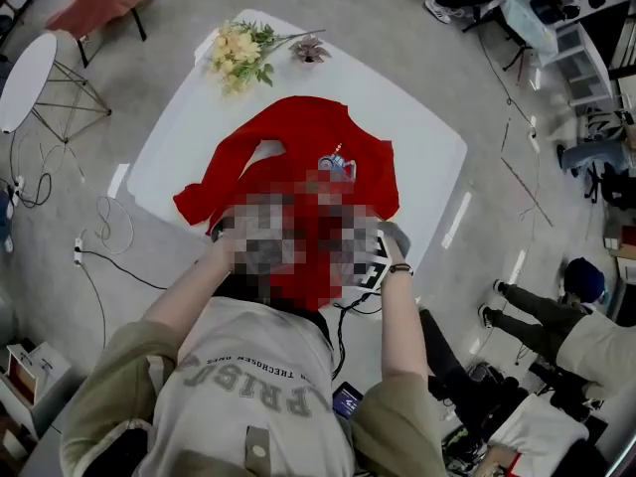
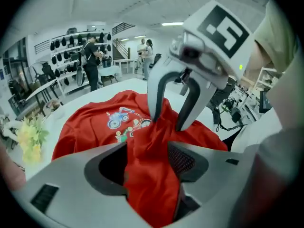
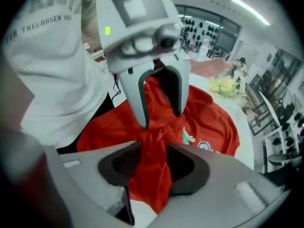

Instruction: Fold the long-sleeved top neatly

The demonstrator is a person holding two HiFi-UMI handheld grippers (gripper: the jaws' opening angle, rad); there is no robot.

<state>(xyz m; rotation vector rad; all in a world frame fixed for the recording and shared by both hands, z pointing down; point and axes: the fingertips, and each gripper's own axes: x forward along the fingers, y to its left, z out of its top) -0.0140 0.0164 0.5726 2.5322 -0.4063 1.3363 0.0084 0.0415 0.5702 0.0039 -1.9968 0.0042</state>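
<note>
the red long-sleeved top (image 1: 298, 132) lies spread on the white table (image 1: 427, 147), its near middle bunched into a ridge. it looks light, soft and limp, likely to sag and crease. flat hems, shoulders or cuffs would make better holds than this bunch. the left gripper (image 2: 147, 160) and right gripper (image 3: 154, 151) each stand part open, with red cloth loose between the jaws. yellow flowers (image 1: 238, 53) sit at the far left.

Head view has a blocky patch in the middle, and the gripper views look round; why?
Head view: a mosaic laid over afterwards hides part of the red long-sleeved top. Left and right gripper views: wide-angle lenses bend the edges, leaving black corners.
</note>
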